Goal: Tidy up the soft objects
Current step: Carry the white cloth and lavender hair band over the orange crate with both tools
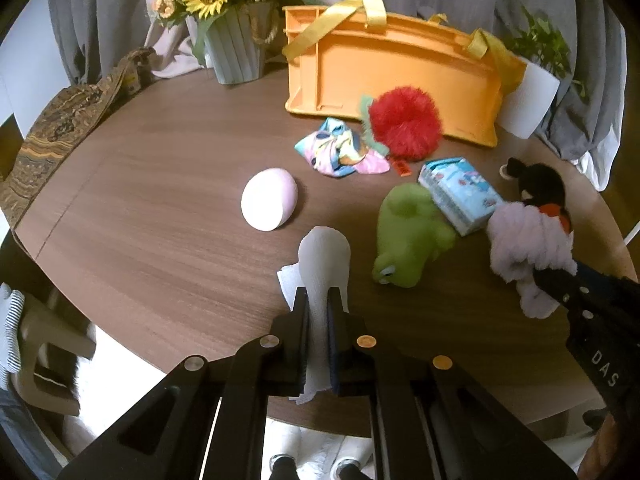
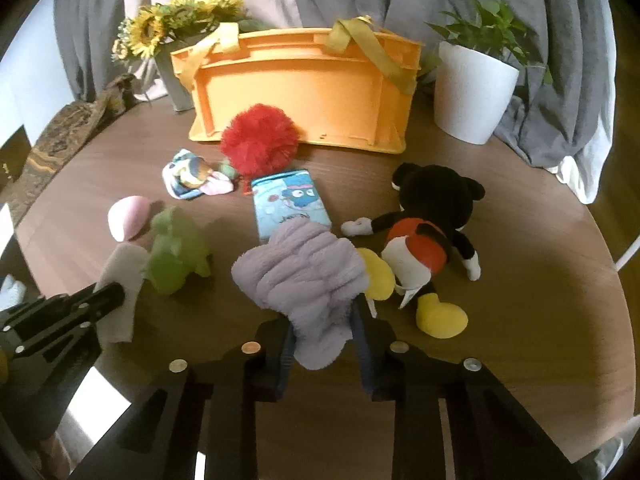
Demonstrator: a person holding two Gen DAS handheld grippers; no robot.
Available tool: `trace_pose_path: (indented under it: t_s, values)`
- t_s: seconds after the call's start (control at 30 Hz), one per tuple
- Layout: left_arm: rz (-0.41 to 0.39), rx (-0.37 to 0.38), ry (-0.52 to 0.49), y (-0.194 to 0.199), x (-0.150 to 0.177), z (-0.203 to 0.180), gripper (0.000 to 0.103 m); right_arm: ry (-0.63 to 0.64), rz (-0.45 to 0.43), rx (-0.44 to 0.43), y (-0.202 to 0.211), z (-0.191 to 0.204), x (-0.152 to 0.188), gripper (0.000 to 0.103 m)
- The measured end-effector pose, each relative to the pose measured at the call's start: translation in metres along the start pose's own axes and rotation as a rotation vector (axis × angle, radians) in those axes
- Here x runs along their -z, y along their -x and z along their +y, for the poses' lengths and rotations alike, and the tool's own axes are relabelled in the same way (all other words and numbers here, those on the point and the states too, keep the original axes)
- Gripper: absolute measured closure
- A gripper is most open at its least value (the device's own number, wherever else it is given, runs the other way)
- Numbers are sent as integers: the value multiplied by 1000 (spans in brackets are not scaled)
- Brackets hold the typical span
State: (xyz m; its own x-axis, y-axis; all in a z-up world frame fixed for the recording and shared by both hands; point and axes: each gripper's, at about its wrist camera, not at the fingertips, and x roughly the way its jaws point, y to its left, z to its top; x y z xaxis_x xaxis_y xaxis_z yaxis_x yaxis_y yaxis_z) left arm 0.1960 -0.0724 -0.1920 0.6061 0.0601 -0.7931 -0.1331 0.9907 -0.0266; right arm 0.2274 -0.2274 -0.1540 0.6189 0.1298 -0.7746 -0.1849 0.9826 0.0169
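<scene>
My left gripper [image 1: 318,304] is shut on a white cloth [image 1: 324,256] and holds it above the table's near edge. My right gripper [image 2: 322,320] is shut on a fluffy lilac cloth [image 2: 300,268], which also shows in the left wrist view [image 1: 528,240]. On the brown table lie a green frog plush [image 1: 408,236], a pink-white egg-shaped toy [image 1: 270,200], a colourful folded cloth [image 1: 340,152], a red pompom [image 1: 404,122], a light blue tissue pack [image 2: 288,200] and a black mouse plush [image 2: 428,224]. An orange basket [image 2: 304,88] with yellow handles stands behind them.
A sunflower pot [image 1: 236,48] stands at the back left and a white plant pot [image 2: 472,92] at the back right. A patterned brown cloth [image 1: 60,120] hangs over the table's left edge. Grey curtains hang behind the table.
</scene>
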Motion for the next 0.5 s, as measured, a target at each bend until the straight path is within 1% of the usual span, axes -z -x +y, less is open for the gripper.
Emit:
trace_pose_path:
  t_s: [0.17, 0.3, 0.5]
  values:
    - [-47, 3, 8, 20, -7, -6, 93, 3, -24, -29, 13, -2, -4, 79]
    - [-84, 27, 26, 35, -15, -8, 93, -1, -56, -51, 25, -6, -10, 79]
    - [-156, 46, 9, 56, -34, -13, 93, -12, -116, -60, 44, -8, -21, 79]
